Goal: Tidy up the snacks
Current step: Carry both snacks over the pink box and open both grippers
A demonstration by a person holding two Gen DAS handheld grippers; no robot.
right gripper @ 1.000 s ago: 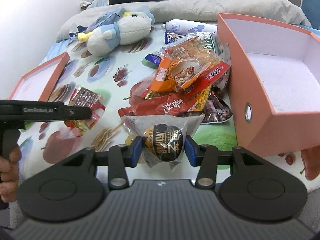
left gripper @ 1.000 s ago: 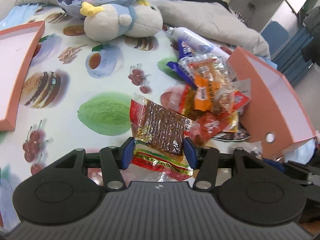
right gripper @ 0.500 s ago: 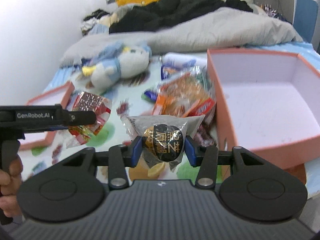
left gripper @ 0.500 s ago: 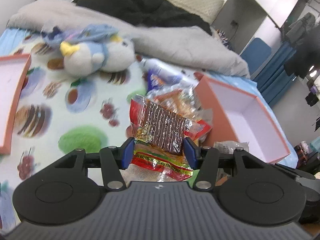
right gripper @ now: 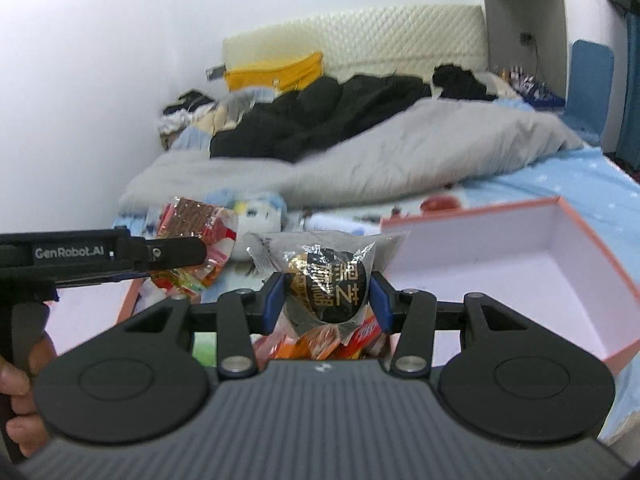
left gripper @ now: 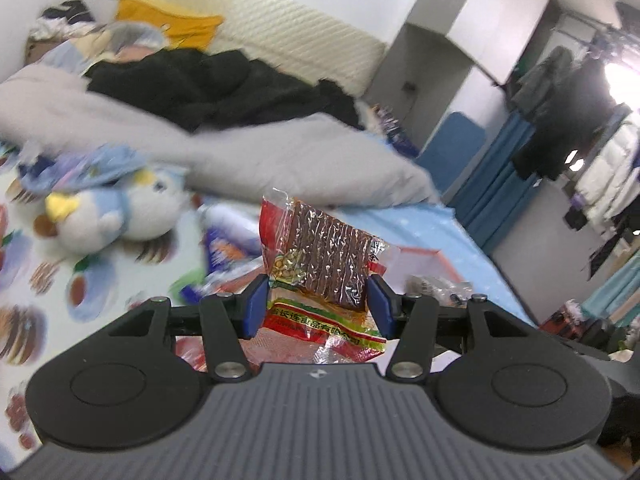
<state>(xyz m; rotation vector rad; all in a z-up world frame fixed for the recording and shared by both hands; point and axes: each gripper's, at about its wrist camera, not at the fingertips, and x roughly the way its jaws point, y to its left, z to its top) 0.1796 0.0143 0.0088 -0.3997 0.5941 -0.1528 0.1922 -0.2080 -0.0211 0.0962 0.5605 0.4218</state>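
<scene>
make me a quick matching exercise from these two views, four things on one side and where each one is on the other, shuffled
Things:
1. red snack packet
2. black round snack
3. plush toy
4. pink box

Places:
A. lying on the fruit-print sheet, by the grey blanket
B. open on the bed, at the right of the right wrist view
C. gripped in the left gripper
D. gripped in the right gripper

Pairs: 1-C, 2-D, 3-A, 4-B
</scene>
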